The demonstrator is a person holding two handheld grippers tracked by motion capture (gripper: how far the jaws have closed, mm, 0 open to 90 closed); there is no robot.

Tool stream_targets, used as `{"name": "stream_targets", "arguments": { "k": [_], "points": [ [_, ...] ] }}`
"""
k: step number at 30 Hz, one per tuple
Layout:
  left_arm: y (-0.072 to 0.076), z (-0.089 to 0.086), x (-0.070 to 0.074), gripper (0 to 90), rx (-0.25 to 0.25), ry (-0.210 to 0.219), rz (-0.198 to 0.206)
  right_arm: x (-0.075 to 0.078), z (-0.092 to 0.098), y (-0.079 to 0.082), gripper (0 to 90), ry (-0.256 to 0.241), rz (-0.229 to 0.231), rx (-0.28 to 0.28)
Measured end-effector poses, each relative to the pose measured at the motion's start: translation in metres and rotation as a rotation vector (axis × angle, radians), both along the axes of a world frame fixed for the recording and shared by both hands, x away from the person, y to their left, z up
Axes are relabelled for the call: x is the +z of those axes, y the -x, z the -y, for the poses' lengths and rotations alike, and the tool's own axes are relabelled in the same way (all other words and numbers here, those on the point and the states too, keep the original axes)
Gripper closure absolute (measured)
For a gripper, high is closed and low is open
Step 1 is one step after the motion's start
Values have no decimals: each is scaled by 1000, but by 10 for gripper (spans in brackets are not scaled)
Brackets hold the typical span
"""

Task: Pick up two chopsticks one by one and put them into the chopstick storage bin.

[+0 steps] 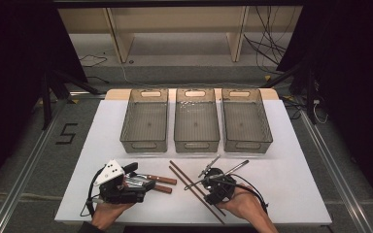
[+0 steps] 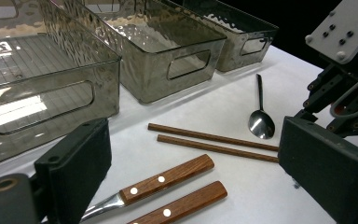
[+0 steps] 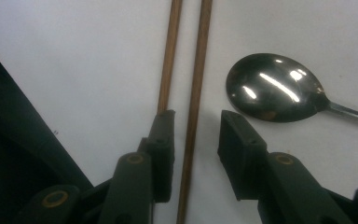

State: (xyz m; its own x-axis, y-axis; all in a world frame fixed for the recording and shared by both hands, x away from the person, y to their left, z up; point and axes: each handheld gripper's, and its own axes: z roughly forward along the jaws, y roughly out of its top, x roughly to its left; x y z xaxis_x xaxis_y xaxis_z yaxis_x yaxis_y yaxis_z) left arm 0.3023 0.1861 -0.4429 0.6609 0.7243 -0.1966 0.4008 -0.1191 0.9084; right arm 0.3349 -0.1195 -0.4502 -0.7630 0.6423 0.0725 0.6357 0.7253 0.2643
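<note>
The right gripper's (image 3: 196, 123) fingers (image 3: 163, 140) are spread just apart, straddling one wooden chopstick (image 3: 193, 116) without pinching it; the second chopstick (image 3: 170, 56) lies just beside on the white table (image 3: 74, 60), and a metal spoon (image 3: 272, 88) rests nearby. The left gripper's (image 2: 191, 172) fingers (image 2: 74, 163) are spread wide above two wooden-handled utensils (image 2: 168, 179), with three clear bins (image 2: 177, 51) lined up beyond.

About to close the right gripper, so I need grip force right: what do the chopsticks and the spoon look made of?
The chopsticks look like wood, matte brown with faint grain, so likely light and not slippery. The spoon looks like polished metal, probably stainless steel: its bowl mirrors bright highlights. The right gripper is open, jaws straddling one chopstick.
</note>
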Motion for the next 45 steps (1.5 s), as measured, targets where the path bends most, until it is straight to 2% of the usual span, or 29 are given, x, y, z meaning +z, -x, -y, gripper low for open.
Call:
{"name": "stream_targets", "arguments": {
  "k": [6, 15, 20, 32, 38, 45],
  "points": [
    [0, 0, 0, 92, -1, 1, 1, -4, -4, -1, 699, 34, -15, 14],
    [0, 0, 0, 92, -4, -6, 2, -6, -10, -1, 768, 92, 1, 25],
    [0, 0, 0, 92, -4, -6, 3, -7, -11, -3, 813, 98, 0, 22],
    [0, 0, 0, 92, -4, -8, 5, -7, -10, -7, 855, 95, -20, -5],
    [0, 0, 0, 92, -5, -7, 4, -6, -8, -7, 860, 80, -33, -15],
    [0, 0, 0, 92, -6, -7, 1, -3, -2, -9, 861, 49, -24, -2]
  ]
}}
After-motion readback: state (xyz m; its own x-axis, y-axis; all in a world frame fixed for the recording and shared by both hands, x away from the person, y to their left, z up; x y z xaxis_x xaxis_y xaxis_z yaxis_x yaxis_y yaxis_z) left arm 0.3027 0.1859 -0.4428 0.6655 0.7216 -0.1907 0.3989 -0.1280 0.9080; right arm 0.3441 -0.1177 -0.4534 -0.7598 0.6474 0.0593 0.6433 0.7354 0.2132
